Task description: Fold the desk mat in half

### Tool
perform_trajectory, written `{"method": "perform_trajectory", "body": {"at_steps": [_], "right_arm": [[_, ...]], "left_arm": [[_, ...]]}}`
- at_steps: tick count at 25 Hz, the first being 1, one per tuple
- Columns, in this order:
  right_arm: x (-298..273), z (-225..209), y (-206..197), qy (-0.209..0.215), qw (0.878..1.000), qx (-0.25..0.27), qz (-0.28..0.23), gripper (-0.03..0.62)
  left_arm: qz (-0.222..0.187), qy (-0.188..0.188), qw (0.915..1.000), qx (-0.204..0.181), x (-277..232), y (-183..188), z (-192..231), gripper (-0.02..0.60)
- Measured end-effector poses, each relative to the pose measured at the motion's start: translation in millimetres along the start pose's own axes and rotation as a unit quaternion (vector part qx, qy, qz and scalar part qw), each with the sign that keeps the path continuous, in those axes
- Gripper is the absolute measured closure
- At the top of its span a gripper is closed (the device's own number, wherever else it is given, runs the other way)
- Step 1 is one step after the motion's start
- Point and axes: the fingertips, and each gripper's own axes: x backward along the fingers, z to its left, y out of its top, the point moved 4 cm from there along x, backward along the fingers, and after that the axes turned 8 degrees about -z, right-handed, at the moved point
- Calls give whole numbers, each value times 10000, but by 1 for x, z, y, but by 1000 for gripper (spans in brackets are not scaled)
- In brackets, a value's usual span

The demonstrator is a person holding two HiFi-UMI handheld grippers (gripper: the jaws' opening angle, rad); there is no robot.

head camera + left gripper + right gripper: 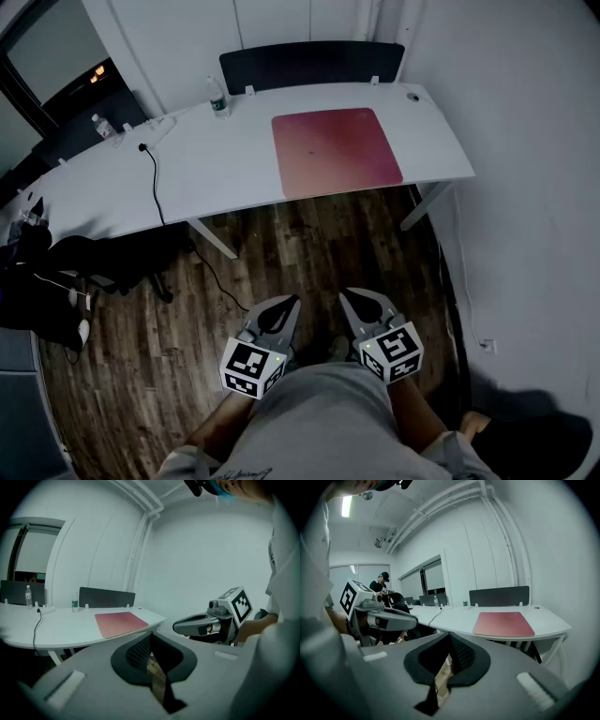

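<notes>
- Head view, middle and lower part: one floor [309, 253] of dark wood planks, with the grain running up the frame.
- One long white desk [216, 178] with a smooth top and a curved front edge crosses the upper half, from the left edge to the upper right.
- One dark upright panel [309, 64], a flat rectangle, stands along the desk's far edge.
- One desk mat [335, 150], pinkish red, smooth, rectangular with rounded corners, lies flat and unfolded on the right part of the desk, right of centre in the upper frame. Its long axis runs left to right along the desk, and its near edge reaches the desk's front edge.
- Two grippers sit low in the frame, well apart from the mat, each grey with a black-and-white marker cube. The left gripper [289, 305] has its jaws together on nothing, and the right gripper [349, 300] is likewise closed and empty.
- One thin black cable [153, 183] trails across the desk and over its front edge.
- Two small clear bottles stand upright, one [217, 97] left of the panel and one [103, 126] at upper left.
</notes>
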Motion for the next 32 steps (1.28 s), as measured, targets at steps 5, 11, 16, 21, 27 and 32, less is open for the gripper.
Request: {"method": "perform_trajectory", "body": {"at_steps": [5, 11, 16, 21, 27, 32], "right_arm": [[-6, 0, 2, 80, 9999, 63, 32, 589], [-10, 1, 1, 63, 9999, 69, 69, 589], [-15, 4, 5, -40, 9996, -265, -83, 588], [-21, 20, 9, -115, 9997, -172, -139, 588], [-32, 47, 9, -218, 9996, 10, -185, 588], [-39, 67, 3, -258, 9996, 18, -136, 588]], "left_arm": [[-26, 89, 10000, 18, 0, 0, 3, 565], [-49, 113, 9999, 64, 2, -2, 10, 566], [-140, 132, 9997, 138, 10, 1, 21, 565], [-198, 111, 9997, 119, 25, 3, 35, 565], [-176, -69, 9998, 34, 49, 0, 52, 565], [-138, -191, 9997, 39, 59, -4, 62, 565]]}}
